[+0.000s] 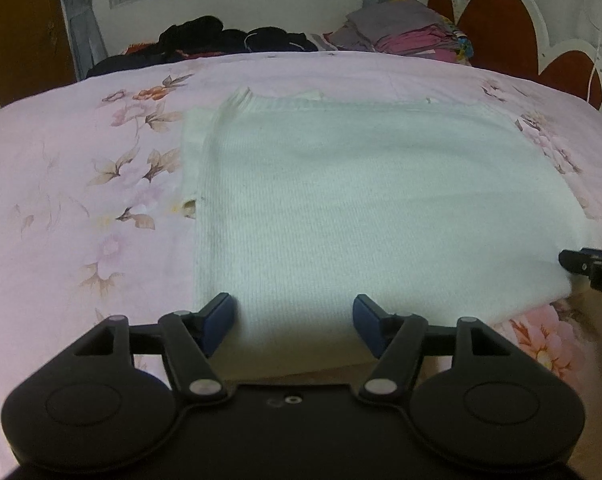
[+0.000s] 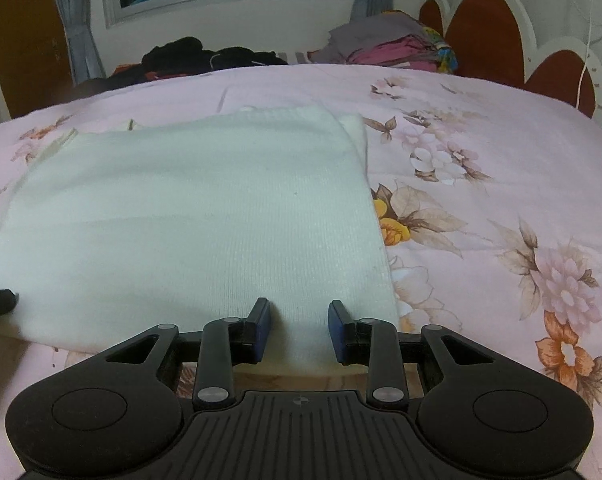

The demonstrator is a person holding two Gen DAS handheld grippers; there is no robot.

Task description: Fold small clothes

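My white knit garment (image 1: pixel 361 200) lay flat on the pink floral bedspread (image 1: pixel 81 184), already doubled over, its near hem at the near edge of the bed. My left gripper (image 1: pixel 293 314) hung over the hem near the garment's left side, its blue pads spread wide with cloth showing between them but not pinched; the pads did not press on anything I could see. My right gripper (image 2: pixel 299 330) sat at the hem near the garment's right corner, its pads closer together yet still apart, the knit edge lying in the gap; whether the tips touched the fabric I could not tell, since the housing hid the hem beneath them. Each gripper showed only as a dark sliver at the frame edge of the other's view. At the far side of the bed, a dark heap of clothes (image 1: pixel 229 42) and a folded stack (image 1: pixel 397 36) were blurred, their pieces hard to separate. The headboard (image 1: pixel 513 28) was cut off at right.
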